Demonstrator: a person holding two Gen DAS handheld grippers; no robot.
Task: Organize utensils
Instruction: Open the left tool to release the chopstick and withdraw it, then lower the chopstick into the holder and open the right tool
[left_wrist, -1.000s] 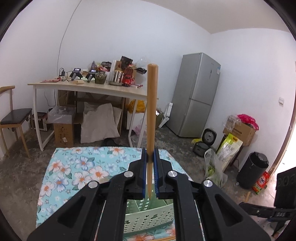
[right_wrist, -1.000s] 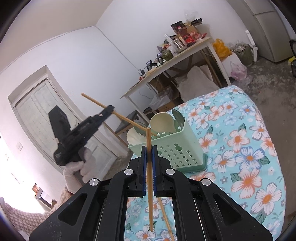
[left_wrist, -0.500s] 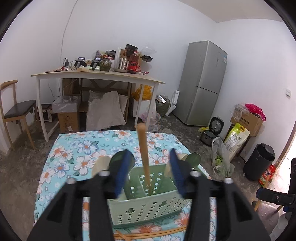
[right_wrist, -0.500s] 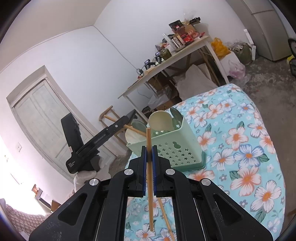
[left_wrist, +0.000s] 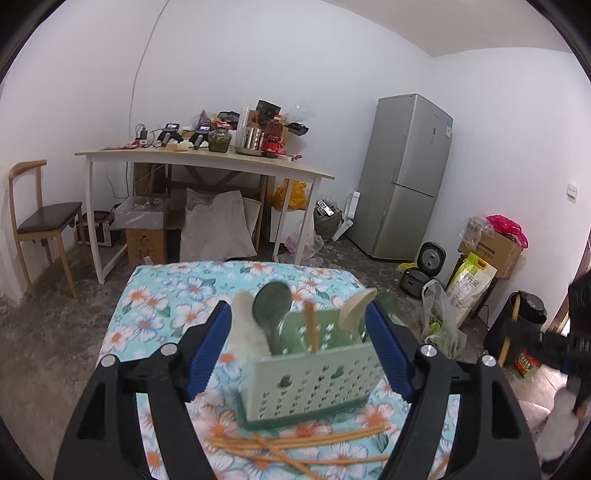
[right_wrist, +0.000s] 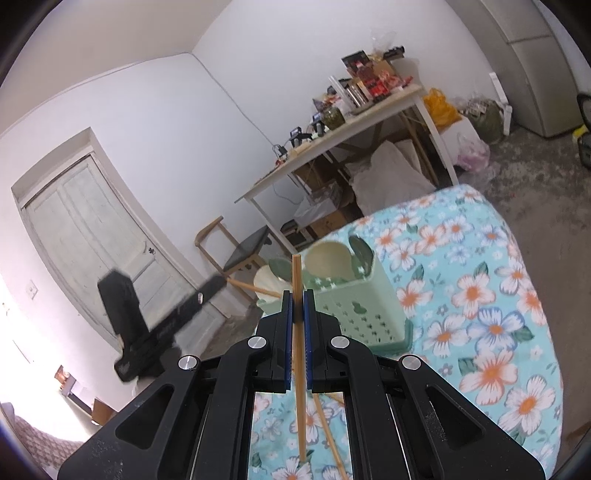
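Since a second ago, our left gripper (left_wrist: 297, 345) has spread wide, dropping its chopstick (left_wrist: 311, 325) into the green caddy (left_wrist: 314, 380); our right gripper (right_wrist: 298, 301) clamps another chopstick (right_wrist: 297, 354).

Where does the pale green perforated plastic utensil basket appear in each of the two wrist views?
Left wrist view: the pale green perforated plastic utensil basket is at lower centre, between the open left gripper fingers.
Right wrist view: centre, just beyond the right gripper tips.
Shared landmark: the white-legged wooden table.
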